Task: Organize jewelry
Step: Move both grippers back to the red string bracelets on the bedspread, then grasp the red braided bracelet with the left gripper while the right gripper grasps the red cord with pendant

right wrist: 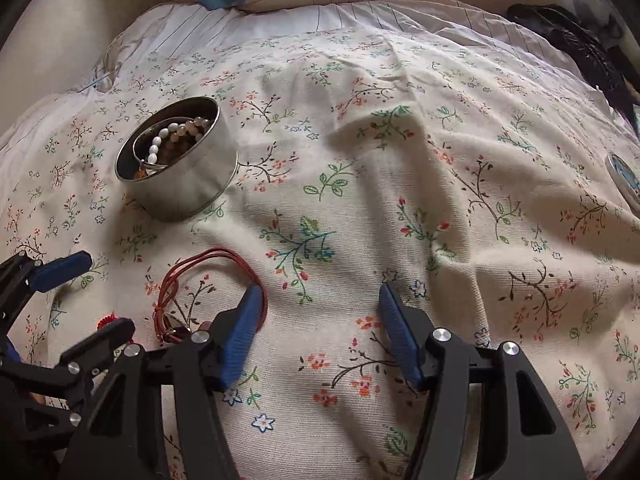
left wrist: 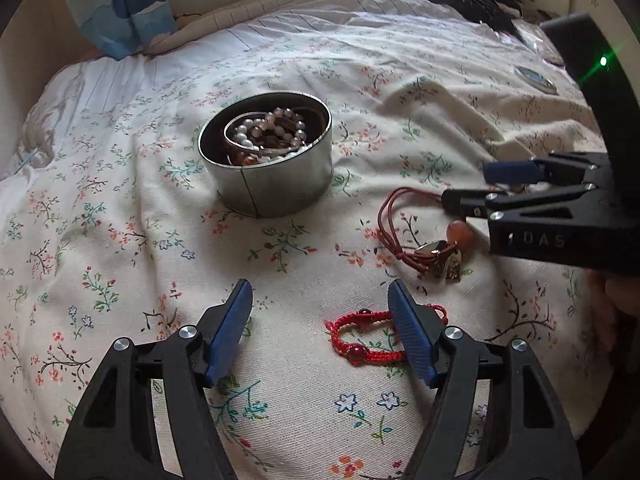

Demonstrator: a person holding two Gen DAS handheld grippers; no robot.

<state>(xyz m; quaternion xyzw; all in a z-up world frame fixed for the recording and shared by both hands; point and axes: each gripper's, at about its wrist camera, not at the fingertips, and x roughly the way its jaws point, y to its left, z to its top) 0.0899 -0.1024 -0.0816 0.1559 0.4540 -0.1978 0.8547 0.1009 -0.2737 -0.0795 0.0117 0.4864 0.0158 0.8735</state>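
We hold the left gripper (left wrist: 320, 300) with its fingers spread wide above the flowered bedspread (left wrist: 120, 240), and the red braided bracelet (left wrist: 372, 340) lies flat under it, partly hidden by the right-hand finger. Our right gripper (right wrist: 316, 308) is also spread apart with only cloth between its fingers, while the brown cord necklace (right wrist: 192, 280) with its pendants rests just beside and partly under its left finger. Further back the round metal tin (left wrist: 266, 160) stands upright on the bedspread, already holding pearl and bead strands.
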